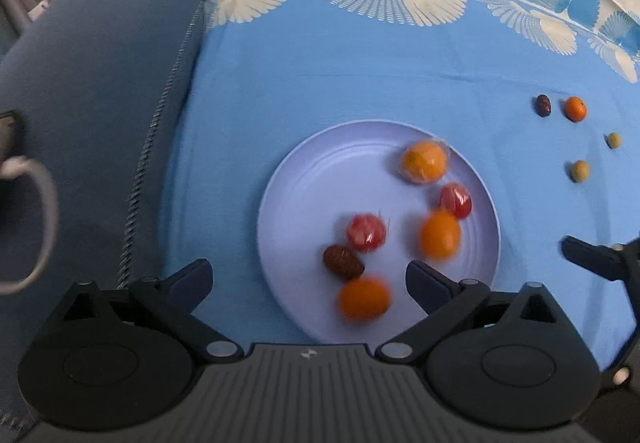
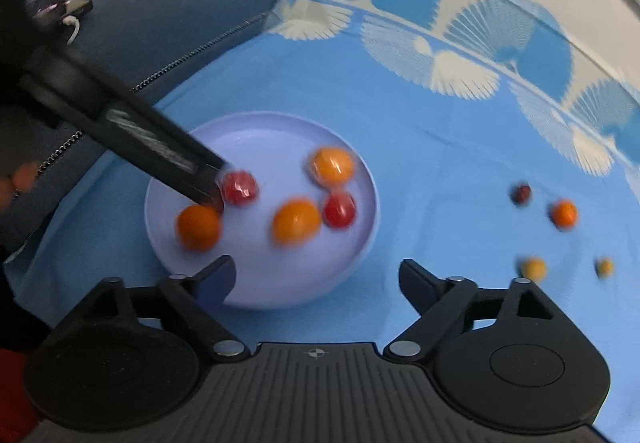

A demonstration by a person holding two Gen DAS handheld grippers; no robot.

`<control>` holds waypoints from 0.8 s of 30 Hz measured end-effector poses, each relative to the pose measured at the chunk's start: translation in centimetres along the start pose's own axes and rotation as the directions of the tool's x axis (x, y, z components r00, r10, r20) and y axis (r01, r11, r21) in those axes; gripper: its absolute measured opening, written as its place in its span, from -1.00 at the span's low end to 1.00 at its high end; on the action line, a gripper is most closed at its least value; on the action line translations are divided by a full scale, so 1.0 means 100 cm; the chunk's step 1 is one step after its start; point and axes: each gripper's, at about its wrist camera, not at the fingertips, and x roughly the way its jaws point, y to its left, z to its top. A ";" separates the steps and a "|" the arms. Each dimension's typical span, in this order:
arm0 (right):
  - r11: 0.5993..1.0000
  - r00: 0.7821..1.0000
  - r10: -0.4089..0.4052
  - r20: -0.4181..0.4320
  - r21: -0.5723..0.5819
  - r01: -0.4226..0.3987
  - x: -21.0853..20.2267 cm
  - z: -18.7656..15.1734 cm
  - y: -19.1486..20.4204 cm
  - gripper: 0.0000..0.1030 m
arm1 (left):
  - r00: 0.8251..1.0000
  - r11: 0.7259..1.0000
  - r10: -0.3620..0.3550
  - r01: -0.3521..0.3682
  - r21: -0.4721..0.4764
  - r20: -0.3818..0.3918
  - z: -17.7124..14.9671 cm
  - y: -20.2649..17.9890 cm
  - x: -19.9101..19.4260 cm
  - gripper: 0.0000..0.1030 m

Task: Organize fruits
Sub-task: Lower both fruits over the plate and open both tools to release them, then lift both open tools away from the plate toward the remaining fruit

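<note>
Seen first from the left wrist, the left tool hangs with its jaws spread wide and empty over the near edge of the lilac plate. On the plate lie six pieces: a wrapped orange fruit, two wrapped red fruits, a bare orange fruit, a brown date and a blurred orange fruit lying between the fingers. Four loose fruits remain on the blue cloth to the right, nearer the right tool.

Next, from the right wrist, the right tool also stands apart, holding nothing; the loose fruits lie ahead and right of it, so this hand is judged better placed. No legible writing appears in either view.
</note>
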 end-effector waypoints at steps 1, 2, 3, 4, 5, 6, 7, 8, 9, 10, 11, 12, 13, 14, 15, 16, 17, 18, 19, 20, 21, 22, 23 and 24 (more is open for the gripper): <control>0.999 1.000 0.011 -0.018 0.033 -0.011 -0.008 -0.005 -0.002 0.79 | 1.000 1.000 0.010 -0.010 -0.003 0.000 -0.007 0.002 -0.007 0.99; 0.998 0.999 0.024 -0.034 0.059 -0.022 -0.015 -0.009 -0.003 0.81 | 1.000 1.000 0.019 -0.019 -0.003 -0.004 -0.013 0.003 -0.013 0.99; 0.996 0.998 0.035 -0.049 0.083 -0.031 -0.023 -0.014 -0.003 0.82 | 1.000 1.000 0.028 -0.028 -0.002 -0.011 -0.020 0.004 -0.019 0.99; 0.994 0.997 0.045 -0.060 0.107 -0.038 -0.031 -0.019 -0.003 0.84 | 0.999 0.999 0.039 -0.039 -0.003 -0.018 -0.028 0.004 -0.025 0.99; 0.991 0.996 0.054 -0.066 0.129 -0.045 -0.040 -0.024 -0.002 0.85 | 0.999 0.999 0.047 -0.047 -0.005 -0.027 -0.035 0.004 -0.031 0.99; 0.988 0.996 0.062 -0.066 0.144 -0.052 -0.050 -0.028 0.000 0.86 | 0.998 0.999 0.053 -0.053 -0.005 -0.036 -0.041 0.002 -0.036 0.99; 0.988 0.996 0.064 -0.058 0.145 -0.055 -0.058 -0.030 0.003 0.86 | 0.997 0.998 0.057 -0.057 -0.005 -0.044 -0.046 0.001 -0.041 0.99; 0.990 0.997 0.058 -0.042 0.133 -0.052 -0.067 -0.032 0.007 0.87 | 0.997 0.998 0.058 -0.058 -0.006 -0.045 -0.052 0.002 -0.046 0.99; 0.992 0.999 0.047 -0.024 0.117 -0.044 -0.076 -0.035 0.011 0.89 | 0.997 0.998 0.059 -0.059 -0.008 -0.044 -0.059 0.000 -0.051 0.99; 0.995 1.000 0.027 0.002 0.097 -0.027 -0.086 -0.037 0.015 0.92 | 0.997 0.998 0.059 -0.059 -0.010 -0.045 -0.064 -0.001 -0.056 0.99; 0.996 1.000 0.014 0.023 0.087 -0.016 -0.093 -0.038 0.017 0.92 | 0.998 0.998 0.055 -0.055 -0.010 -0.043 -0.069 -0.002 -0.061 0.99; 0.996 0.999 0.006 0.040 0.084 -0.009 -0.100 -0.037 0.017 0.93 | 0.998 0.999 0.049 -0.049 -0.010 -0.038 -0.075 -0.003 -0.067 0.99; 0.996 0.998 -0.002 0.058 0.085 -0.003 -0.108 -0.040 0.018 0.93 | 0.999 0.999 0.045 -0.045 -0.010 -0.028 -0.080 -0.004 -0.074 0.99; 0.996 0.997 -0.009 0.071 0.086 0.003 -0.113 -0.040 0.019 0.93 | 0.999 0.999 0.045 -0.045 -0.008 -0.013 -0.084 -0.006 -0.082 0.99; 0.996 0.996 -0.016 0.085 0.086 0.009 -0.118 -0.041 0.019 0.93 | 0.999 0.999 0.048 -0.048 -0.005 0.002 -0.086 -0.008 -0.087 0.99; 0.996 0.995 -0.025 0.100 0.083 0.017 -0.125 -0.043 0.020 0.93 | 0.998 0.999 0.052 -0.052 -0.002 0.019 -0.089 -0.010 -0.094 0.99; 0.996 0.993 -0.030 0.112 0.081 0.021 -0.130 -0.045 0.021 0.94 | 0.998 0.998 0.056 -0.056 0.000 0.034 -0.093 -0.012 -0.100 0.99; 0.997 0.992 -0.034 0.121 0.079 0.025 -0.135 -0.047 0.021 0.94 | 0.997 0.998 0.057 -0.057 0.001 0.045 -0.096 -0.013 -0.105 0.99; 0.997 0.991 -0.039 0.131 0.076 0.030 -0.140 -0.050 0.022 0.94 | 0.997 0.998 0.056 -0.056 0.003 0.055 -0.099 -0.014 -0.110 0.99; 0.997 0.989 -0.043 0.140 0.074 0.033 -0.144 -0.051 0.022 0.94 | 0.996 0.998 0.056 -0.056 0.003 0.063 -0.100 -0.016 -0.113 0.99; 0.997 0.988 -0.046 0.150 0.072 0.036 -0.147 -0.053 0.022 0.94 | 0.996 0.998 0.055 -0.056 0.004 0.070 -0.102 -0.017 -0.116 0.99; 0.997 0.986 -0.049 0.158 0.070 0.038 -0.150 -0.054 0.022 0.94 | 0.996 0.998 0.054 -0.055 0.006 0.077 -0.103 -0.018 -0.120 0.99; 0.997 0.985 -0.052 0.167 0.071 0.041 -0.154 -0.056 0.022 0.94 | 0.995 0.999 0.053 -0.054 0.010 0.085 -0.105 -0.021 -0.123 0.99; 0.997 0.983 -0.055 0.174 0.071 0.043 -0.157 -0.057 0.022 0.94 | 0.994 0.998 0.052 -0.053 0.013 0.091 -0.106 -0.023 -0.126 0.99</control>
